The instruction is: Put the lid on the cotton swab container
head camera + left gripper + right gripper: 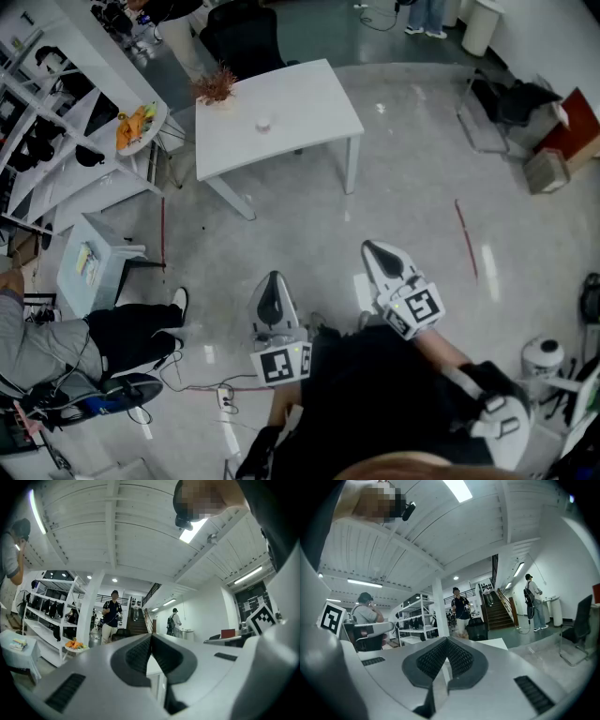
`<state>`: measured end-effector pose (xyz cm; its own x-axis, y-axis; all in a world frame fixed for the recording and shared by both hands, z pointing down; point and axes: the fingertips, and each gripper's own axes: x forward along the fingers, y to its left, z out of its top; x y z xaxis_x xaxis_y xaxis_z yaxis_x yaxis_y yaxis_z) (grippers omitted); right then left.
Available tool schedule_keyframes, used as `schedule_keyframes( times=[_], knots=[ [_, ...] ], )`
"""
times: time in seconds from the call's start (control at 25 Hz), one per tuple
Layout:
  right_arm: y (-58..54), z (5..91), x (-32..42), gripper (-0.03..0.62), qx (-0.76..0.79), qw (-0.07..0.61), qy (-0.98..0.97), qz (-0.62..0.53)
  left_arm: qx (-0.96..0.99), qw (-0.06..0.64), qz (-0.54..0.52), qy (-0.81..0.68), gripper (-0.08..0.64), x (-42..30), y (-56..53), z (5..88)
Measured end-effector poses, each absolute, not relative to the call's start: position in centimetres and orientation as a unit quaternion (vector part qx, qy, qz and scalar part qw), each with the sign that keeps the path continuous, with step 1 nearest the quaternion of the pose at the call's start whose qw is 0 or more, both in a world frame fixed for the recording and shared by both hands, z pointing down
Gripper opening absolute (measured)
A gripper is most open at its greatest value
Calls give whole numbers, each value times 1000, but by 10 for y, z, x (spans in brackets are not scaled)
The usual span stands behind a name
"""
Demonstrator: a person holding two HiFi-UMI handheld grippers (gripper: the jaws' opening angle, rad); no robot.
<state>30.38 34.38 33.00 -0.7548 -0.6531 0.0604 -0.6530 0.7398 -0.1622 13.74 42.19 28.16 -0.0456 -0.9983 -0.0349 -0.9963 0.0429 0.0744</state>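
Two empty, closed grippers: I hold the left gripper (273,281) and right gripper (372,251) near my body, well apart from the small pale container (262,122) on the white table (309,94).

Light grey shell, dark grey ribbed pads on left gripper (273,278); its cube (281,364) has a black-on-white square marker. The right gripper (370,249) has the same greys, with a black-white marker cube (419,307). Ahead of both, the table (309,103) is white and the container (263,122) on it whitish. Plant (216,86) reddish-brown. Floor (412,169) glossy pale grey. Red stick (466,239) just right of the right gripper. Black chair (246,39) beyond the table. Orange item (134,127) far left of the left gripper.
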Motion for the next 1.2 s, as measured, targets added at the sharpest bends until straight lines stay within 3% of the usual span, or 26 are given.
schedule_keyframes(
  times=[0.84,0.88,0.96,1.2],
  knots=[
    [346,313,279,8,-349,36,935,-53,696,10,-44,-717,6,114,422,287],
    [347,317,272,16,-341,29,938,-54,696,11,-43,-717,6,112,422,289],
    [349,333,259,112,-325,5,943,-68,697,12,-44,-716,6,109,422,291],
    [360,350,237,126,-310,2,947,-82,698,22,-41,-715,6,90,428,300]
  ],
)
